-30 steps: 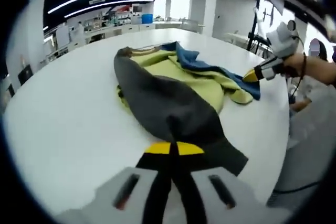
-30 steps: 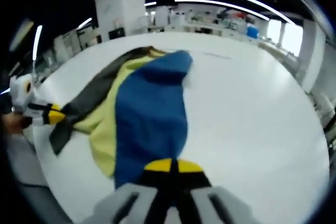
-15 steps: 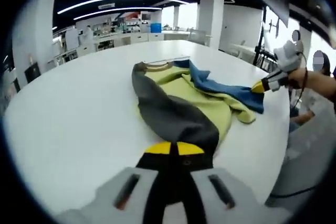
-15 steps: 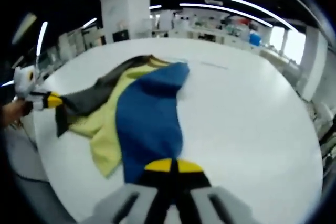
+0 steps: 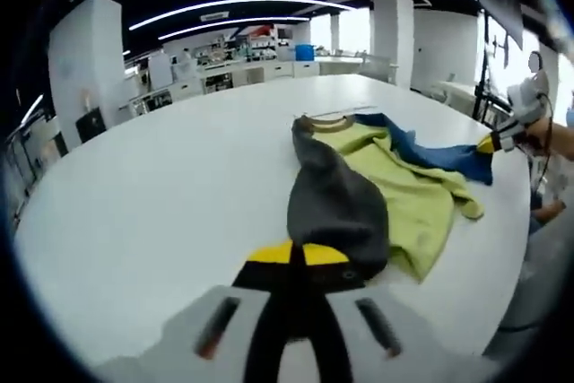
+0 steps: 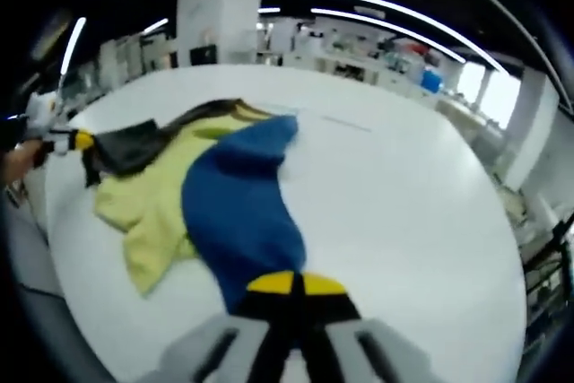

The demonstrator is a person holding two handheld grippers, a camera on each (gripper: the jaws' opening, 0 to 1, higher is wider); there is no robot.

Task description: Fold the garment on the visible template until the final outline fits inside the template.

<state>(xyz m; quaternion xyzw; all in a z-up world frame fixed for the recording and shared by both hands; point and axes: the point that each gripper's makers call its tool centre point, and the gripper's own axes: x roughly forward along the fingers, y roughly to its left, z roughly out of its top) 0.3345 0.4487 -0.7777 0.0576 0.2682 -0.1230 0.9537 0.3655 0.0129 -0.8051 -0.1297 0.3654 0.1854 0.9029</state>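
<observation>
- Left gripper view: the left gripper [image 5: 291, 256] is clamped on the end of the dark grey sleeve [image 5: 336, 208] of the garment [image 5: 408, 186], which is lying on the white table [image 5: 161, 186], off toward the near right side.
- Same view: the yellow body is bunched up, and the blue sleeve [image 5: 444, 154] is stretched out to the right gripper [image 5: 487, 143] at the far edge.
- Right gripper view: the right gripper [image 6: 291, 282] is pinched shut on the blue sleeve [image 6: 240, 208], and the left gripper [image 6: 82, 140] is seen gripping the grey sleeve [image 6: 134, 142] on the far left.
- A faint line [image 6: 345, 124] is marked on the table beyond the collar; whether it's the template can't be told.
- Progress-wise, it looks early: the sleeves are only held out, no neat fold is made, and fitting the outline is all left.
</observation>
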